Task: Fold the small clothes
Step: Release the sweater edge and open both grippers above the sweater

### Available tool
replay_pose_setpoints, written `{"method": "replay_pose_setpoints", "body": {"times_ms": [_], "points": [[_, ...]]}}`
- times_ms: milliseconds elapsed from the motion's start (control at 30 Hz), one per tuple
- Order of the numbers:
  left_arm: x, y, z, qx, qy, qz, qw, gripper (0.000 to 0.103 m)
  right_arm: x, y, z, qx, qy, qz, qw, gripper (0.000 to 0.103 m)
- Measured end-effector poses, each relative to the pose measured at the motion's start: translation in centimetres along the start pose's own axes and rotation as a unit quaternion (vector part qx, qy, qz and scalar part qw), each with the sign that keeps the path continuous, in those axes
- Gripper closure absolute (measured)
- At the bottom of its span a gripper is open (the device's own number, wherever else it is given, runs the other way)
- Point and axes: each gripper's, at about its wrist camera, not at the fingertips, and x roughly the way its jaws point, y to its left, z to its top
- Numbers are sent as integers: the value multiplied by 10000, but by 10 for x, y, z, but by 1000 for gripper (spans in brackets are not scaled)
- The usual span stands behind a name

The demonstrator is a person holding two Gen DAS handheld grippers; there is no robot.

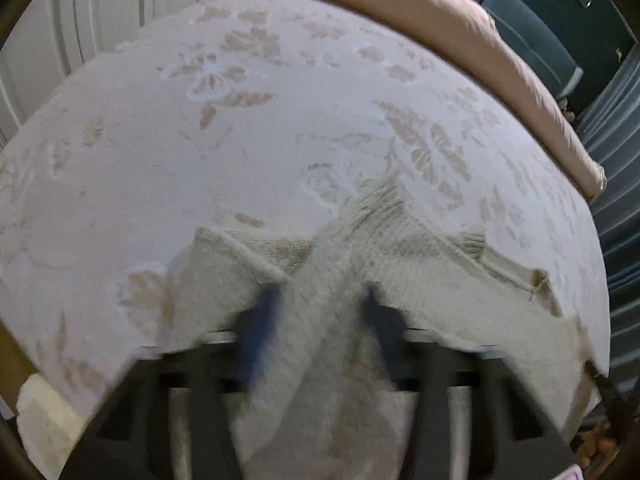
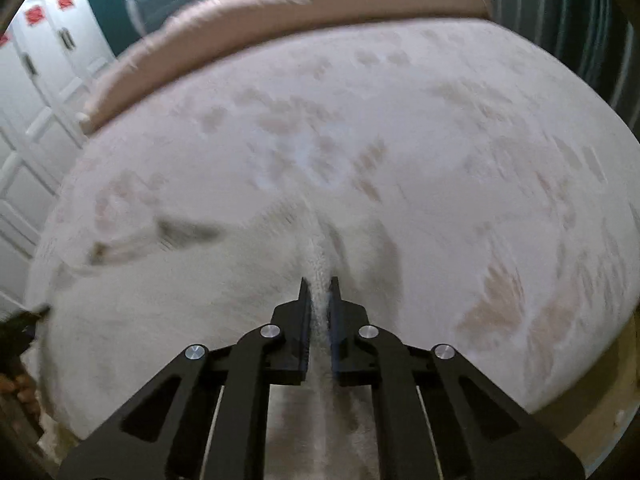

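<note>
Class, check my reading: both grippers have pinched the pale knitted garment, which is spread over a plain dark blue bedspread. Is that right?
Not quite. The bedspread is pale with a beige floral print, as the left wrist view shows. The left gripper and right gripper do each pinch the knitted garment.
</note>
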Motion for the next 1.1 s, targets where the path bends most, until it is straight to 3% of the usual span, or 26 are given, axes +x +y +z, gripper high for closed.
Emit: {"method": "replay_pose_setpoints", "body": {"times_ms": [33, 100, 167, 200, 267, 300, 467, 567, 700, 800, 867, 967, 1100], "points": [[1, -2, 2, 62, -38, -13, 10000, 91, -10, 2, 5, 34, -164, 127, 9998, 97], [0, -2, 4, 97, -76, 59, 9999, 92, -31, 4, 15, 104, -572, 215, 9981, 97], [4, 1, 5, 63, -72, 154, 9998, 93, -25, -3, 18, 156, -635, -46, 9978, 97], [7, 2, 5, 30, -55, 185, 9998, 93, -10, -8, 16, 129, -466, -286, 9984, 96], [14, 6, 5, -35, -29, 184, 9998, 92, 43, -26, 4, 118, 373, -657, 9971, 96], [14, 5, 5, -5, -39, 203, 9998, 92, 55, -33, -3, 222, 528, -606, 9965, 96], [-1, -1, 5, 200, -135, 291, 9993, 92, 4, -20, 2, 606, -40, -295, 9977, 92], [-34, -16, -9, 335, -400, 41, 9986, 91, -26, 13, -8, 279, -149, 39, 9995, 92], [-60, -57, -52, 917, -341, -353, 9946, 91, -28, 74, -50, -592, 225, 484, 9968, 93], [-60, -75, -81, 1113, -160, -488, 9925, 91, -27, 104, -74, -1250, 40, -11, 9921, 92], [-54, -79, -95, 1144, 8, -511, 9921, 91, -25, 101, -74, -1162, 176, 141, 9930, 92], [-41, -78, -105, 1139, 277, -515, 9918, 91, -20, 91, -76, -819, 665, 691, 9920, 92], [-36, -72, -106, 1097, 198, -343, 9932, 90, -21, 102, -100, -927, 828, 718, 9896, 92]]}}
